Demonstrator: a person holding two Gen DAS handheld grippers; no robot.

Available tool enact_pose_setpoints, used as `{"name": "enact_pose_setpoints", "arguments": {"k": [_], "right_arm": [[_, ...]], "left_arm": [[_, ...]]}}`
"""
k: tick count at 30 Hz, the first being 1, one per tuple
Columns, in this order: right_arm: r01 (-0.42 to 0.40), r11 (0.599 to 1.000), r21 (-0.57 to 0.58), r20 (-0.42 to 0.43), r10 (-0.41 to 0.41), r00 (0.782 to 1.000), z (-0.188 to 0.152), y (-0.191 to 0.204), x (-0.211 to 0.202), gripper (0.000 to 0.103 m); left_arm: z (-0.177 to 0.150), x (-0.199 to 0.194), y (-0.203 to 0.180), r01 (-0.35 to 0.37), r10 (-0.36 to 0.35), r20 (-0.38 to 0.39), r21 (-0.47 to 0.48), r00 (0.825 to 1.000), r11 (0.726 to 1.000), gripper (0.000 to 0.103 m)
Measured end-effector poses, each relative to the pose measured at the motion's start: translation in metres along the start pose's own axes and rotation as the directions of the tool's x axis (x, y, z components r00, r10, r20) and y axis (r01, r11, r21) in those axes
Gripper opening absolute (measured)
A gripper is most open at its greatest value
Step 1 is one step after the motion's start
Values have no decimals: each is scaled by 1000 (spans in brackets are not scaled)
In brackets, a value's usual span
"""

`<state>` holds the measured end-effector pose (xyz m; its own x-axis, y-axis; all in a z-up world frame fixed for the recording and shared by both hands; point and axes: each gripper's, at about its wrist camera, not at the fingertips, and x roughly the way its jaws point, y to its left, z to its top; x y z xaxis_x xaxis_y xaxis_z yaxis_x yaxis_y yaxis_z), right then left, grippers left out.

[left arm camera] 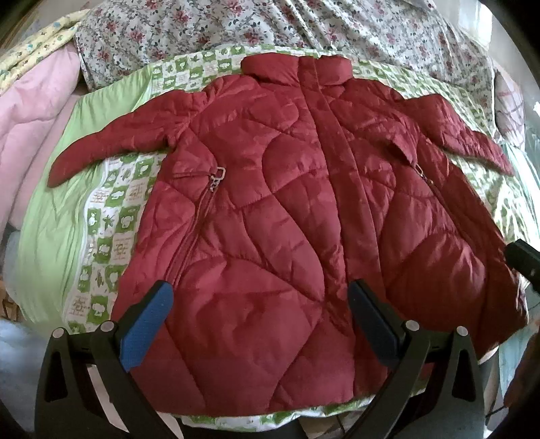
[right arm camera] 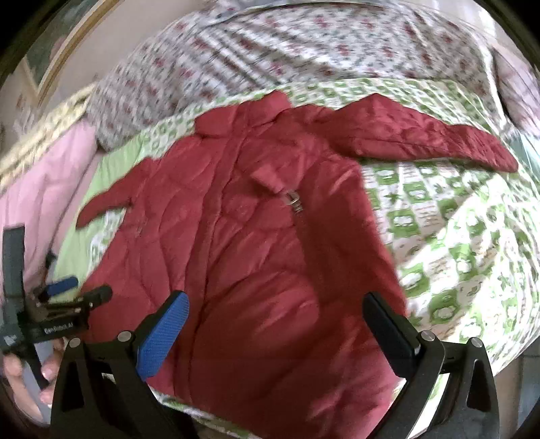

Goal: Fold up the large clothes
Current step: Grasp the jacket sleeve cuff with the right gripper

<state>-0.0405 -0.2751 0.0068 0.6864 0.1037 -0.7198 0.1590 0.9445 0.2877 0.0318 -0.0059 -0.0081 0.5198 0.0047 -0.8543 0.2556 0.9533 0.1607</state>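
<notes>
A red quilted jacket (left arm camera: 287, 202) lies flat and front up on a bed, collar far, both sleeves spread out to the sides. My left gripper (left arm camera: 260, 304) hovers open above the jacket's near hem, left of the centre zip. In the right wrist view the same jacket (right arm camera: 249, 256) fills the middle, its right sleeve (right arm camera: 428, 141) stretched out. My right gripper (right arm camera: 276, 317) stands open over the hem on the jacket's right half. Nothing sits between either pair of fingers. The left gripper (right arm camera: 67, 293) also shows at the far left of the right wrist view, held by a hand.
The jacket rests on a green and white patterned quilt (left arm camera: 111, 216). A floral cover (left arm camera: 236, 27) lies bunched beyond the collar. Pink bedding (left arm camera: 33, 111) is piled at the left. The right gripper's tip (left arm camera: 523, 260) shows at the right edge.
</notes>
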Motion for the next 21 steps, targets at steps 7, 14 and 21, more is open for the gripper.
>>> {"name": "enact_pose_setpoints", "arguments": {"k": [7, 14, 21], "right_arm": [[23, 988, 153, 30, -27, 999, 23, -65, -3, 103], [71, 938, 338, 94, -109, 990, 52, -161, 0, 101], [96, 867, 488, 138, -185, 973, 85, -254, 22, 72]], "left_arm": [[14, 9, 8, -26, 27, 29, -23, 999, 999, 103], [22, 17, 15, -31, 33, 36, -42, 999, 999, 103], [26, 35, 14, -12, 12, -16, -49, 1000, 999, 103]]}}
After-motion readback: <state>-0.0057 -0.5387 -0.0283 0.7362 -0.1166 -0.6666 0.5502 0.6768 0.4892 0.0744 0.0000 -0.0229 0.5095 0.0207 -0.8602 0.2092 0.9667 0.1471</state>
